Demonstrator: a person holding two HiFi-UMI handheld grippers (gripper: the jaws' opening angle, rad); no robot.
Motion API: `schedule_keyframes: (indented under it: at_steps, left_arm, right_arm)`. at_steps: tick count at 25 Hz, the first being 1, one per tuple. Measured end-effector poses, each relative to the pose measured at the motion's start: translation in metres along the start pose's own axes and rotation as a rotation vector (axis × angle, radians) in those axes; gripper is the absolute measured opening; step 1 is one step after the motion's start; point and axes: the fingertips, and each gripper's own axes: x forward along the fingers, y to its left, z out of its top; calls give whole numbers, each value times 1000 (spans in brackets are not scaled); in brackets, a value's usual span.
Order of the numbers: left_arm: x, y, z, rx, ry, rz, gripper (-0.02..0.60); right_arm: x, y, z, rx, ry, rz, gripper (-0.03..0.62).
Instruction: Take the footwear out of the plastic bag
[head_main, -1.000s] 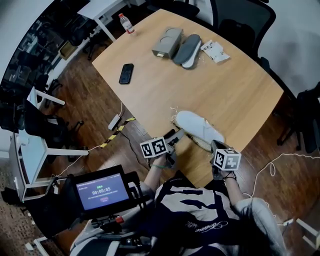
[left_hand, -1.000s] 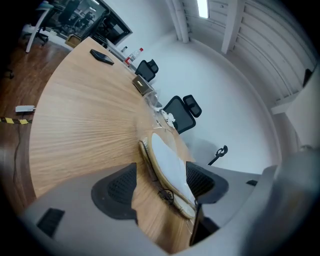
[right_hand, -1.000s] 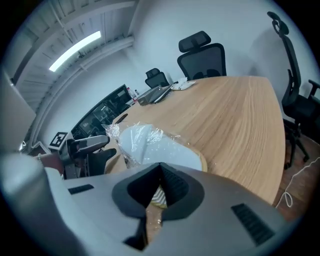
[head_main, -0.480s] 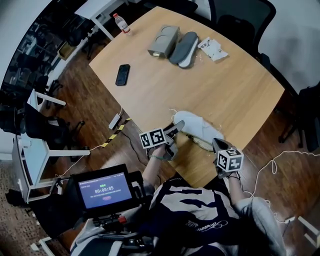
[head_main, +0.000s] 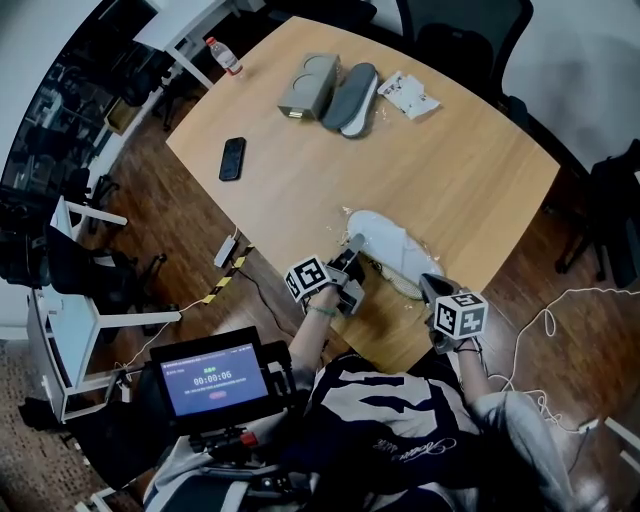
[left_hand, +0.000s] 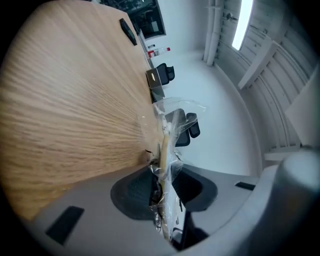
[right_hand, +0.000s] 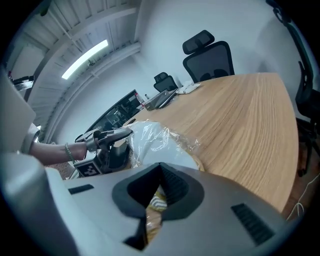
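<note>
A white shoe (head_main: 388, 243) wrapped in a clear plastic bag (head_main: 402, 262) lies near the wooden table's front edge (head_main: 400, 340). My left gripper (head_main: 353, 248) is at the bag's toe end. Its jaws are closing, and in the left gripper view (left_hand: 161, 167) crinkled plastic and a tan strip are pinched between the pads. My right gripper (head_main: 426, 286) sits at the heel end, shut on the bag's plastic (right_hand: 156, 200). The right gripper view shows the bagged shoe (right_hand: 156, 144) just ahead and the left gripper (right_hand: 113, 135) beyond it.
At the table's far side lie a grey box (head_main: 309, 85), a grey insole (head_main: 350, 97) and a white packet (head_main: 409, 93). A black phone (head_main: 232, 158) lies to the left, with a bottle (head_main: 224, 56) at the corner. Office chairs (head_main: 465, 35) stand beyond.
My left gripper moved up from the table edge to the bag's toe end and closed on the plastic. The right gripper stayed at the heel end.
</note>
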Motion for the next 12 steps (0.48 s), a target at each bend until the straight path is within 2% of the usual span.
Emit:
schedule_keyframes:
  at_steps: [3, 5, 9, 11, 12]
  left_arm:
    - [13, 8, -1, -33, -11, -20, 96]
    - [19, 14, -1, -68, -21, -34, 86]
    - [10, 11, 4, -259, -117, -105, 83]
    - [4, 8, 6, -300, -131, -145, 83]
    - [2, 7, 5, -307, -127, -158, 83]
  right_arm:
    - [5, -12, 1, 59, -10, 22, -3]
    - [3, -19, 4, 135, -37, 44, -3]
    - [-24, -30, 15, 259, -135, 53, -3]
    - [-38, -38, 16, 291, -162, 46, -3]
    - [-42, -41, 16, 307, -168, 52, 46]
